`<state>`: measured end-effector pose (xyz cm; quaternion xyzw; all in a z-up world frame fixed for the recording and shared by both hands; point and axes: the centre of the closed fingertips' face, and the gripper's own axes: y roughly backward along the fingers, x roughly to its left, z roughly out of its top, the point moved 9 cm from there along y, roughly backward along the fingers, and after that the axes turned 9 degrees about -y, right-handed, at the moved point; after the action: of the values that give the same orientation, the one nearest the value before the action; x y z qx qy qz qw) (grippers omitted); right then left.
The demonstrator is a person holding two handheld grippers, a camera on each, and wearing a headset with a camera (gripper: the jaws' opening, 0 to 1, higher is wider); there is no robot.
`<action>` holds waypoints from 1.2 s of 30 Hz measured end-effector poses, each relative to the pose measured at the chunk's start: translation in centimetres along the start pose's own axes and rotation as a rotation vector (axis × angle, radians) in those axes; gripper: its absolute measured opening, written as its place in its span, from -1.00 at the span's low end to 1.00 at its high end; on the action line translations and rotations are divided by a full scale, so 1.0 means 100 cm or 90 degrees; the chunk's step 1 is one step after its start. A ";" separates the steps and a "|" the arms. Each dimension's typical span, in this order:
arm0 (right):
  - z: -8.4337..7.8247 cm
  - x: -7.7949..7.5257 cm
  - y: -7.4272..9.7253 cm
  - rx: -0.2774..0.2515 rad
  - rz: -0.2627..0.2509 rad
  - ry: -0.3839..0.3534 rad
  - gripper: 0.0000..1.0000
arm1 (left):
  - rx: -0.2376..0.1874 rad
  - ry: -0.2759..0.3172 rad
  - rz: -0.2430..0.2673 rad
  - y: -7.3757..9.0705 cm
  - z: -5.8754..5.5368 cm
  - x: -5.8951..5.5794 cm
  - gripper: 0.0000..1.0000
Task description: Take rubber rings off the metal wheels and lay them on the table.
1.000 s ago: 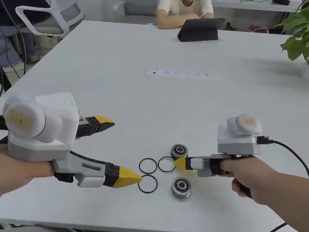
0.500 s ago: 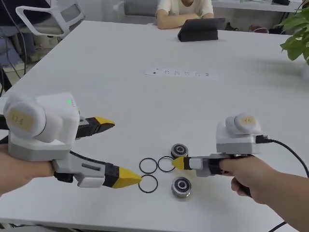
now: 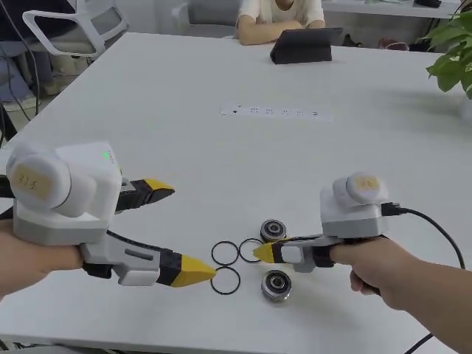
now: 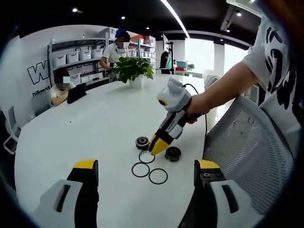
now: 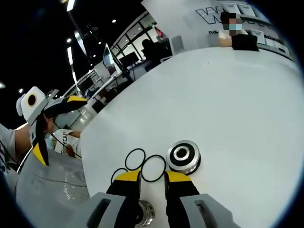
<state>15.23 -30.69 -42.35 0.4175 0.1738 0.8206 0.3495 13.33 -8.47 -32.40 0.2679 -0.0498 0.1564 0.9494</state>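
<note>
Two metal wheels lie near the table's front edge, one farther and one nearer. Three black rubber rings lie flat just left of them. My right gripper lies low over the table between the wheels, jaws almost together with nothing in them, its tip at the middle ring. The far wheel sits just right of that tip. My left gripper stands wide open to the left of the rings, above the table, with the wheels beyond.
A white power strip lies at mid-table. A dark tablet and a seated person are at the far edge. A plant stands at the right and a chair at the far left. A cable trails from my right gripper.
My right gripper has slid a little to the left, its tip now over the middle ring. The left gripper, rings and wheels have not moved.
</note>
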 end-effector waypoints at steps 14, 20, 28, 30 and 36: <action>-0.001 0.004 0.002 0.015 -0.013 0.054 -0.50 | 0.003 -0.001 -0.005 -0.002 0.000 0.000 0.60; 0.004 0.004 0.011 -0.002 -0.003 0.039 -0.49 | 0.002 -0.001 -0.007 -0.003 0.002 0.001 0.60; 0.007 0.008 0.021 -0.021 0.011 0.032 -0.50 | -0.002 0.004 -0.013 -0.006 0.005 0.003 0.59; 0.010 0.007 0.024 -0.030 0.014 0.031 -0.49 | -0.001 0.002 -0.012 -0.007 0.006 0.004 0.59; 0.015 0.008 0.033 -0.052 0.018 0.026 -0.49 | -0.001 -0.003 -0.013 -0.008 0.010 0.008 0.55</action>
<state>14.73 -32.42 -39.07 0.3883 0.1411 0.8403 0.3509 14.33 -9.42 -31.85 0.2681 -0.0497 0.1461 0.9509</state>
